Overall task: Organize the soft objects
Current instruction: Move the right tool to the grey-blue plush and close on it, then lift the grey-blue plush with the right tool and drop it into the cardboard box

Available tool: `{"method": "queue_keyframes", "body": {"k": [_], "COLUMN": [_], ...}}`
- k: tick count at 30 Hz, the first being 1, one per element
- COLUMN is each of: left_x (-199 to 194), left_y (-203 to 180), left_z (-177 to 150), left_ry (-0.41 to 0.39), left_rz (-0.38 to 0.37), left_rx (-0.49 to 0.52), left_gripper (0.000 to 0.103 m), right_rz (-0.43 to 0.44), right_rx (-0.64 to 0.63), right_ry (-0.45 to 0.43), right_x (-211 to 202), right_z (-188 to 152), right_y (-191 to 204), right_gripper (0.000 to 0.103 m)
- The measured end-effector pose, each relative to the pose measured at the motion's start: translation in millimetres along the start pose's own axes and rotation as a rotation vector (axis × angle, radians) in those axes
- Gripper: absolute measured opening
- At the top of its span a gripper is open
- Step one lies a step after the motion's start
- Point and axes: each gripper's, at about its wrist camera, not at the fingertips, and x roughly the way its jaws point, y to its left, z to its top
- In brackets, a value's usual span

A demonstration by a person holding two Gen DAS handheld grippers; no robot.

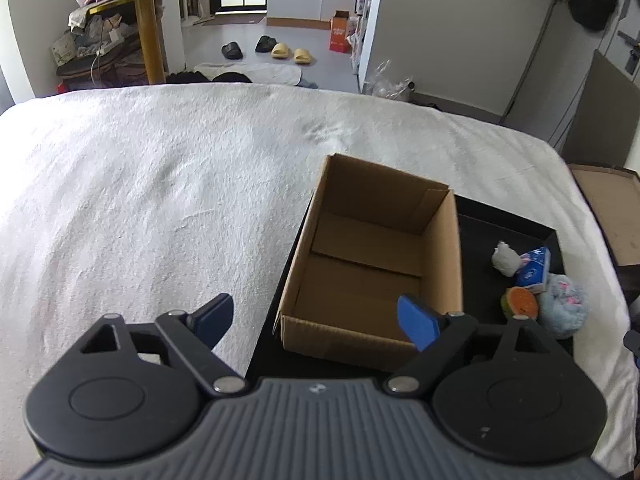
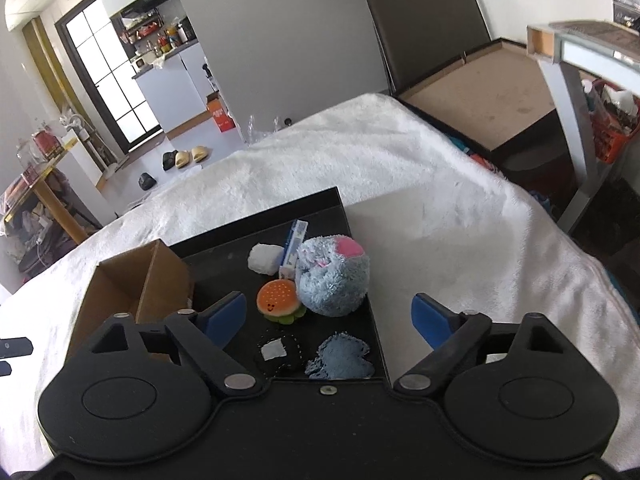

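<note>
An empty cardboard box [image 1: 372, 256] stands on a black tray [image 1: 480, 236] on the white bed; it also shows in the right wrist view [image 2: 136, 280]. Beside the box on the tray [image 2: 224, 252] lie a blue fluffy plush [image 2: 334, 276], a burger plush [image 2: 278, 296], a white soft lump [image 2: 263, 258], a blue-white tissue pack [image 2: 294, 246], a black pouch [image 2: 280, 350] and a blue cloth piece [image 2: 340, 358]. My left gripper [image 1: 320, 320] is open and empty, just before the box. My right gripper [image 2: 330, 318] is open and empty, above the soft items.
The white fluffy blanket [image 1: 160, 184] covers the bed. A white sheet [image 2: 386, 216] lies to the right of the tray. Past the bed are slippers [image 1: 288, 52] on the floor, a yellow table [image 1: 148, 12], and a brown board [image 2: 480, 92] at the right.
</note>
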Motion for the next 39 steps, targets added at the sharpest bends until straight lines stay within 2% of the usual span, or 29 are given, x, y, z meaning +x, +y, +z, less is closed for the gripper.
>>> {"method": "queue_keyframes", "body": {"k": [4,8,22,24,26,27,28,30,33,39], "left_x": [18.3,34.7,75.3,80.2,85.6,87.3,88.9,91.8,90.5,86.8], "left_y": [-1.6,1.9,16.0,16.9,18.3,18.6,19.0,18.7,16.4,15.9], "left_z": [3.0,4.6,1.7,0.4,0.3,0.2,0.1,-0.1,-1.5,-4.0], "left_ry": [0.008,0.006,0.014,0.024,0.032,0.031,0.030,0.030,0.003,-0.010], "left_rz": [0.020,0.035,0.050,0.049,0.045,0.040,0.038,0.036,0.027,0.004], "left_rx": [0.000,-0.016,-0.068,-0.079,-0.088,-0.092,-0.094,-0.098,-0.091,-0.094], "left_gripper": [0.077,0.073,0.052,0.048,0.036,0.032,0.023,0.013,0.013,0.012], "right_rz": [-0.006,-0.014,-0.035,-0.044,-0.054,-0.062,-0.067,-0.070,-0.063,-0.058], "right_rx": [0.015,0.030,0.036,0.022,0.008,-0.003,-0.013,-0.026,-0.047,-0.090], "right_ry": [0.018,0.043,0.108,0.111,0.116,0.116,0.116,0.133,0.133,0.127], "right_x": [24.8,51.4,119.4,124.2,128.6,129.9,131.5,135.1,133.5,121.9], "right_z": [2.9,4.7,11.5,11.3,11.9,11.4,11.0,10.1,7.9,7.4], "right_y": [-4.6,-8.4,-8.7,-6.9,-4.2,-3.1,-1.6,-0.2,3.1,11.6], "right_gripper": [0.085,0.082,0.082,0.082,0.082,0.077,0.072,0.053,0.046,0.041]}}
